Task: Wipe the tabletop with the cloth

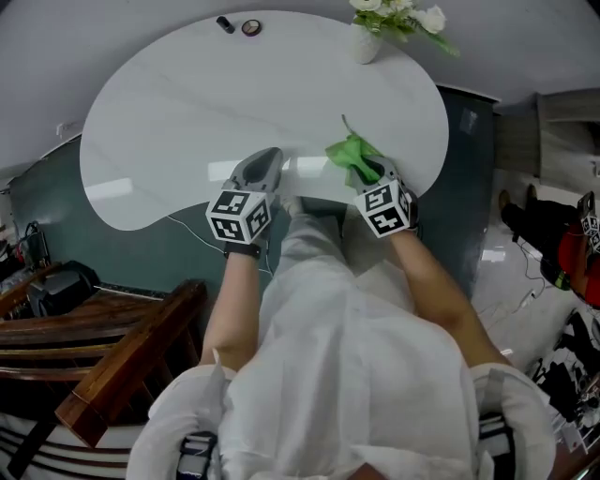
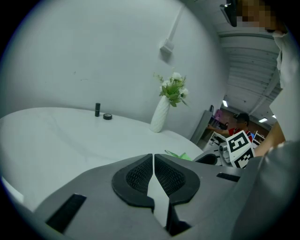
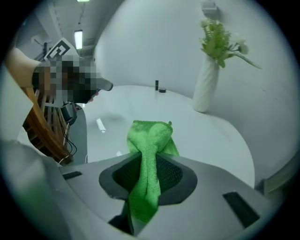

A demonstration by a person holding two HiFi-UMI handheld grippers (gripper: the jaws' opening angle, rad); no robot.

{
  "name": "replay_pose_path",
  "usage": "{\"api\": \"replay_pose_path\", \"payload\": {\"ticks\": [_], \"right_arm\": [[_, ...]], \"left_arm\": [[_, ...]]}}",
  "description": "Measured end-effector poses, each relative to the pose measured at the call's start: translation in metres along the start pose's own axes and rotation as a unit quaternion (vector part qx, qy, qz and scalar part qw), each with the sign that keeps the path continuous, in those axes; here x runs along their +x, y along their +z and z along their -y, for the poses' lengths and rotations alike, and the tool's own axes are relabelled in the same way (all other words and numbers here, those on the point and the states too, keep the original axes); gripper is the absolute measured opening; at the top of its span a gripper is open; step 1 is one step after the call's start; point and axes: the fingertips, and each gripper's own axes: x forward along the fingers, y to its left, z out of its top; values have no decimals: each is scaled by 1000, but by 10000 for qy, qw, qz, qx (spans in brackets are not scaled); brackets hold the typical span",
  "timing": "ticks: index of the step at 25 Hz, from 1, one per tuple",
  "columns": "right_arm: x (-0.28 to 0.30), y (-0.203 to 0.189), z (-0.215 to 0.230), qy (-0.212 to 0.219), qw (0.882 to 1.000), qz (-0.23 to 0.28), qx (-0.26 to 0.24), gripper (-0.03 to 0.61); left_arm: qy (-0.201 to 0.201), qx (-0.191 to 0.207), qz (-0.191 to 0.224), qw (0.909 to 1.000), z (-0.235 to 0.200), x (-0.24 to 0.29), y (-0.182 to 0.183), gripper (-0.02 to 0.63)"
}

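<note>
Nearest the camera, a person in white (image 1: pixel 347 375) stands at the table's (image 1: pixel 187 112) near edge, an arm reaching forward to each gripper. At the near left stands dark wooden furniture (image 1: pixel 122 347).

Over the near edge, left of centre, is the left gripper (image 1: pixel 267 159). Its own view shows its jaws pressed together at the tips, with nothing between them, and the white tabletop beyond (image 2: pixel 56 140).

Just right of it, and apart from it, is the right gripper (image 1: pixel 372 171). Its jaws are clamped on the cloth (image 1: pixel 352 153), which is green and bunched. In the right gripper view the cloth (image 3: pixel 149 140) runs as a thick fold between the ribbed pads (image 3: pixel 171 173), and its free end stands out past the tips over the near right part of the table. Whether it touches the surface cannot be told.

A thin cable (image 1: pixel 192 228) runs along the near left rim.

Farther out, the middle of the table is bare and white.

At the far right edge stands a white vase (image 1: pixel 365 43) holding green stems and pale flowers (image 1: pixel 403 13). At the far edge, left of the vase and well apart from it, a small dark cylinder (image 1: pixel 225 24) lies just beside a small round thing (image 1: pixel 251 28).
</note>
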Motion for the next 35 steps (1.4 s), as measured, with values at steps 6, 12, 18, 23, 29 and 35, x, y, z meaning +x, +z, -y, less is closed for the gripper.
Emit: {"api": "replay_pose_path", "payload": {"ticks": [6,12,18,23,29,35], "right_arm": [[-40,-57,78,-692,9960,-64,564,80],[-74,-103,133,-1300,9861,-217,1016,80],[-91,-118,129,-1431,9834,-340,1062,80],[-91,-117,87,-1079,9876,-371,1082,80],[-66,-87,23,-361,9963,-315,715,80],[-17,-25,-37,454,9988,-167,-14,80]], "left_arm": [[-200,121,-95,9997,30,24,1,26],[-263,168,-187,9993,41,35,-2,26],[-228,151,-190,9994,38,37,0,26],[-194,104,-205,9995,32,34,-4,25],[-196,69,-201,9996,29,28,-8,26],[-34,-9,-156,9999,13,11,-12,25]]}}
